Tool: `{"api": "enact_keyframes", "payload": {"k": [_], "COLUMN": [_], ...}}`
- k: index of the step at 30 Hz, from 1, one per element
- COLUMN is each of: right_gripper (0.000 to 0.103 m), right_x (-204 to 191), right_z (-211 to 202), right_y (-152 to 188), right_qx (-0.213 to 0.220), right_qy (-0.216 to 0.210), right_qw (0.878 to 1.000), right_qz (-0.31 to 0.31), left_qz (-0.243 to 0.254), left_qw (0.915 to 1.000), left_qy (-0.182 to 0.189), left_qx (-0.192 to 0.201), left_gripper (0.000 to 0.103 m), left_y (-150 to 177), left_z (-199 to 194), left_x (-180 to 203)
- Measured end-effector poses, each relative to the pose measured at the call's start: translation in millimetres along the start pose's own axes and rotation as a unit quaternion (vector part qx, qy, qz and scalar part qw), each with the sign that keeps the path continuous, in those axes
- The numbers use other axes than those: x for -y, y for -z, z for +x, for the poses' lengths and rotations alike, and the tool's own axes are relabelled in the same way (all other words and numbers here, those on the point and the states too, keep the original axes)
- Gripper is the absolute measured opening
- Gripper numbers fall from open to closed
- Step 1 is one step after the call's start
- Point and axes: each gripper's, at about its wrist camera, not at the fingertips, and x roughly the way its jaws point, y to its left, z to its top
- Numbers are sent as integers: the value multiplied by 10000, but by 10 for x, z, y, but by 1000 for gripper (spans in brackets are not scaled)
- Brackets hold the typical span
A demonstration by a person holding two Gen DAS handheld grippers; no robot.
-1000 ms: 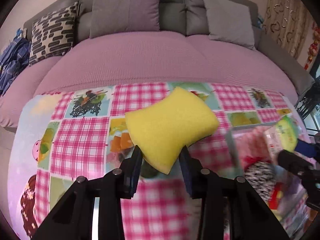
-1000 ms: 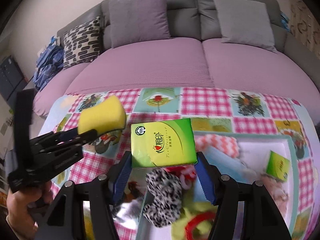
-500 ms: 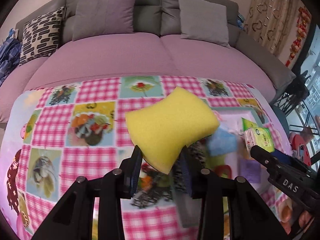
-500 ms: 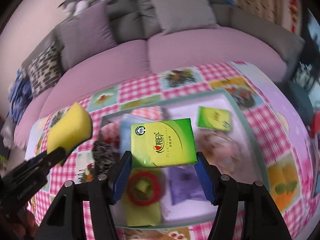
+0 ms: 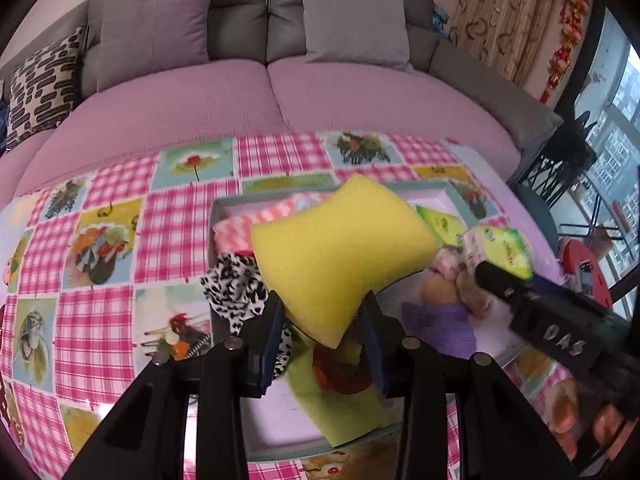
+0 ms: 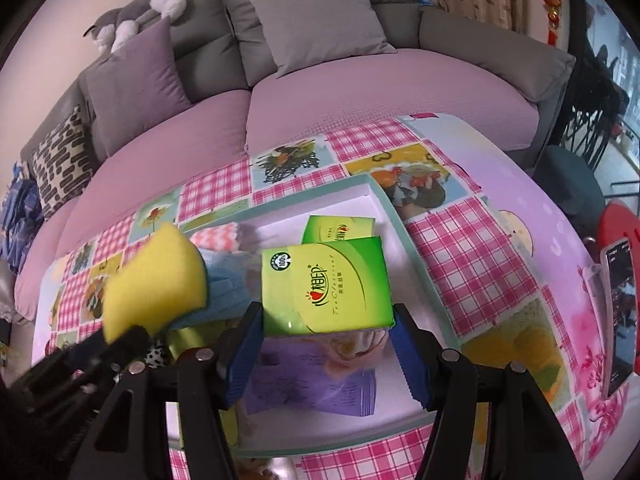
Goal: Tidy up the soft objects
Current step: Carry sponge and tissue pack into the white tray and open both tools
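My left gripper [image 5: 322, 320] is shut on a yellow sponge [image 5: 340, 256] and holds it above the left part of a shallow teal-rimmed tray [image 5: 224, 204]. The sponge also shows in the right wrist view [image 6: 154, 280]. My right gripper [image 6: 326, 328] is shut on a green tissue pack [image 6: 324, 284] and holds it over the middle of the tray [image 6: 394, 208]. In the left wrist view the pack [image 5: 500, 248] sits at the tip of the right gripper. The tray holds several soft items: a pink zigzag cloth [image 5: 240, 228], a leopard-print scrunchie [image 5: 236, 288], a second green pack [image 6: 340, 230], a purple packet [image 6: 320, 388].
The tray lies on a table with a pink checked cloth [image 5: 100, 320]. A purple and grey sofa [image 5: 180, 100] with cushions stands behind it. A phone on a red stand [image 6: 618, 304] is at the right. A black metal stand [image 5: 560, 168] is at the far right.
Both grippers have moved right and forward over the tray, each carrying its object. The views have swung from the table's left side to the tray.
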Motion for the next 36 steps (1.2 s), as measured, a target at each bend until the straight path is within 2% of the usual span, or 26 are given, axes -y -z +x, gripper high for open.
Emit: {"api": "enact_keyframes", "payload": {"k": [9,14,16,20,24,29,34,36], "right_gripper": [66,66,67,67,67,69,77,80], "right_x": [-82,-113,-115,-121,-153,-170,-173,-189], "right_z": [154,291,325,360,326,335,346,343], "right_y": [-54,-11,4,24,28,32,40,50], "right_qx": [-9,-257,-321,-428,-457,-523,-600,-604], "right_qy": [-227,-132,-52,-35,-60,-58,-124,-96], "right_qw": [9997,9995,9994,9989,9986,9982,9976,9974], "right_qz": [-72,-120,-147,-196,-266,-297,-325,-370], "left_qz": [77,60,79,-2,-98,-113,-235,-347], "left_qw": [9998,9997,9996,9993,9989,9994,9996,9991], "left_qy": [-13,-44,-52,79,200,158,-76,-236], "left_qx": [-156,-238,-255,-363,-423,-301,-141,-113], "left_gripper": [40,40,41,50,51,51,61,61], "left_y": [-10,34,32,40,58,43,21,28], "left_z": [257,338,322,278,211,57,-74,-109], "left_x": [22,42,47,28,12,-14,-135,-228]}}
